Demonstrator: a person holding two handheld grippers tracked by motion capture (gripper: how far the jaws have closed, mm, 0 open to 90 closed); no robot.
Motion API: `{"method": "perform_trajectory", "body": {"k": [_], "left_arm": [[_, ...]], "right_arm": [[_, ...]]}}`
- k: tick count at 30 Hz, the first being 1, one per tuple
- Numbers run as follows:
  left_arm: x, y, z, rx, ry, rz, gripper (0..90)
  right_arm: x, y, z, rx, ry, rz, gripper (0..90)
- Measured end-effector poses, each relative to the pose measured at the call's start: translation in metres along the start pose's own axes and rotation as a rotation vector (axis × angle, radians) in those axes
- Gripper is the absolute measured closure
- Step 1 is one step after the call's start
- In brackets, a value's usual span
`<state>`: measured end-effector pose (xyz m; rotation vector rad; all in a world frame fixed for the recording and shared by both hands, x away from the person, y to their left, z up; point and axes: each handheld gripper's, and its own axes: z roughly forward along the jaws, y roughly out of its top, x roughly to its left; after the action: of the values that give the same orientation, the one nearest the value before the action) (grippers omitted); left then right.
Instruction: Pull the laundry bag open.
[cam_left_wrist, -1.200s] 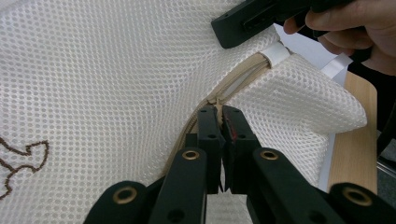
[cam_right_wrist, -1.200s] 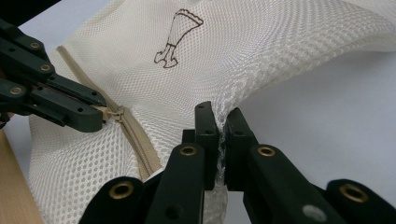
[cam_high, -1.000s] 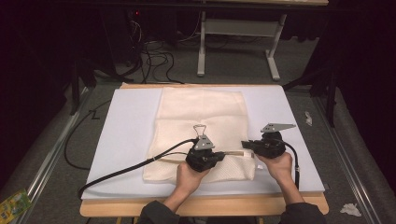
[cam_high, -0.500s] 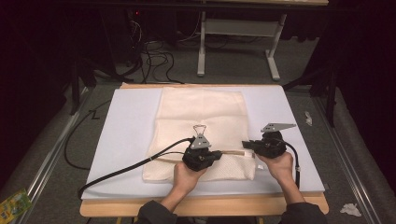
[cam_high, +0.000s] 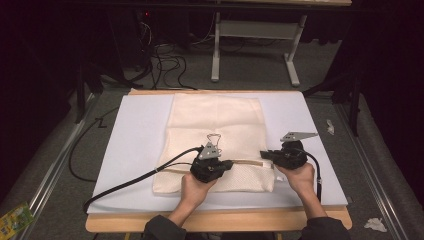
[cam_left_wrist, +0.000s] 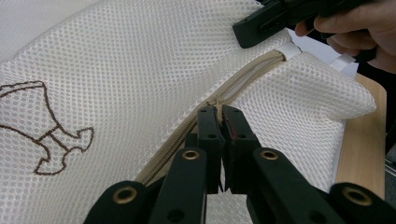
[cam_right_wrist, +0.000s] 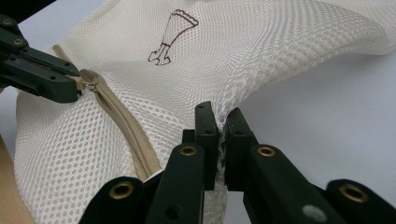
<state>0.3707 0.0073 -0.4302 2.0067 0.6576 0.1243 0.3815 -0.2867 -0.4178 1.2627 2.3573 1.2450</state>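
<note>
Two grippers | left gripper (cam_left_wrist: 219, 114) fingers pinching zipper pull (cam_left_wrist: 215, 103) | right gripper (cam_right_wrist: 222, 122) fingers pinching mesh bag (cam_right_wrist: 261, 42) edge | we judge bag soft, light.

Wooden table (cam_high: 225, 221), white sheet (cam_high: 135, 135), mesh bag (cam_high: 215, 120)

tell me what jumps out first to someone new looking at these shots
A cream mesh laundry bag lies flat on the white table mat, with a brown embroidered figure on its netting. The left gripper is shut on the beige zipper near the bag's front edge, while the right gripper pinches the bag's mesh edge.
</note>
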Motion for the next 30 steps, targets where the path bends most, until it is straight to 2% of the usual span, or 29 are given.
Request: {"method": "perform_trajectory", "body": {"k": [9,12,17,22,30], "left_arm": [[0.006,-0.003,-0.008,-0.009,0.008,-0.016,87.2],[0.009,-0.003,-0.01,-0.026,-0.017,-0.041,87.2],[0.012,-0.002,-0.014,-0.022,-0.009,-0.036,87.2],[0.016,-0.006,-0.02,-0.024,-0.001,-0.05,87.2],[0.02,-0.007,-0.032,-0.043,0.022,-0.048,87.2]], "right_arm": [[0.0,0.0,0.0,0.003,-0.012,0.001,88.4],[0.0,0.001,0.001,0.006,-0.012,0.0,88.4],[-0.001,0.001,0.0,0.003,-0.016,-0.003,88.4],[-0.002,0.0,0.001,0.007,-0.016,0.007,88.4],[-0.002,0.001,0.002,0.007,-0.021,0.005,88.4]]}}
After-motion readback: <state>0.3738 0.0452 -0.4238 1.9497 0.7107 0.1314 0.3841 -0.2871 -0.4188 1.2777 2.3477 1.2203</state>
